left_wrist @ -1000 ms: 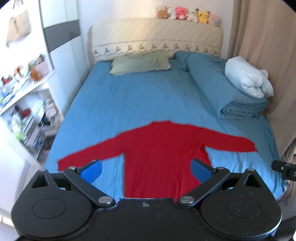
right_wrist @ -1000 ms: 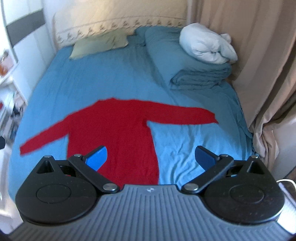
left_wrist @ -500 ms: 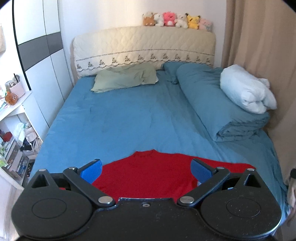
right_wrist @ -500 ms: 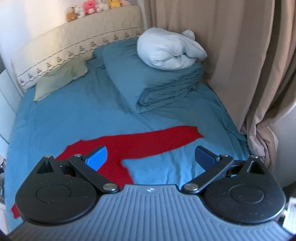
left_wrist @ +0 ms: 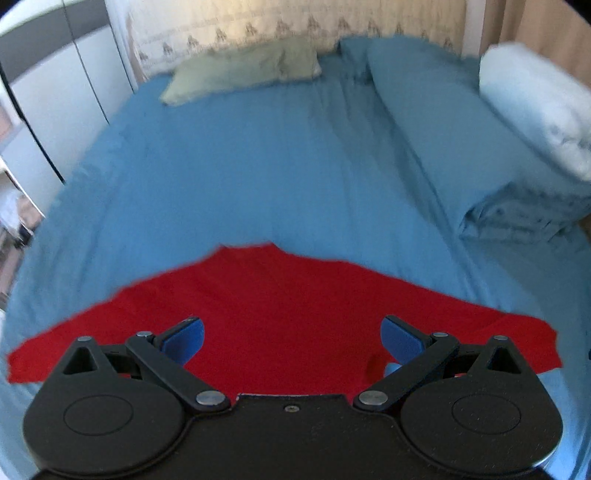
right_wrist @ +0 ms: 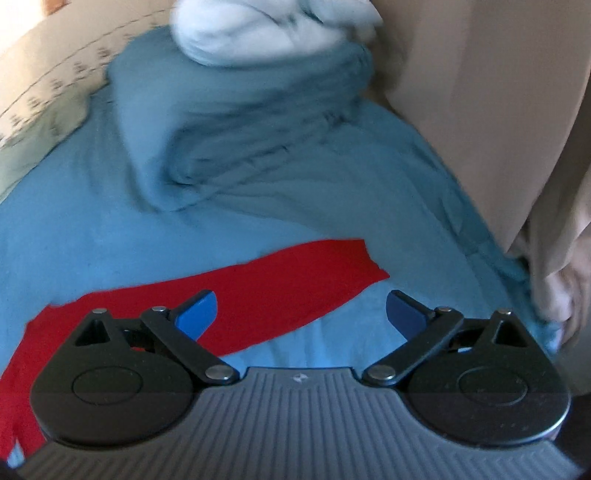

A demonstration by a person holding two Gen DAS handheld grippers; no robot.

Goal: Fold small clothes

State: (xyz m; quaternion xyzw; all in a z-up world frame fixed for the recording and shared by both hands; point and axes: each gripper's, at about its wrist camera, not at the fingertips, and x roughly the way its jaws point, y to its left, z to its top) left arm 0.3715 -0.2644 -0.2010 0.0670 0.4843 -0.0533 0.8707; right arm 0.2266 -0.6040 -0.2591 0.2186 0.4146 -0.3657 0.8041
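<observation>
A red long-sleeved top (left_wrist: 280,306) lies flat on the blue bed sheet (left_wrist: 258,166), sleeves spread to both sides. My left gripper (left_wrist: 291,338) is open and empty, low over the top's chest. In the right wrist view the top's right sleeve (right_wrist: 295,284) runs across to its cuff at centre right. My right gripper (right_wrist: 301,312) is open and empty just above that sleeve, with its left fingertip (right_wrist: 197,310) over the red cloth and its right fingertip (right_wrist: 404,314) over bare sheet.
A folded blue duvet (right_wrist: 258,122) with a white pillow (right_wrist: 273,33) on it lies along the bed's right side. A green pillow (left_wrist: 243,70) lies by the headboard. Beige curtains (right_wrist: 491,122) hang at the right; a wardrobe (left_wrist: 55,92) stands left.
Both grippers have moved forward and down toward the top, which looms larger. The right view has swung toward the right sleeve and curtain. Both stay open.
</observation>
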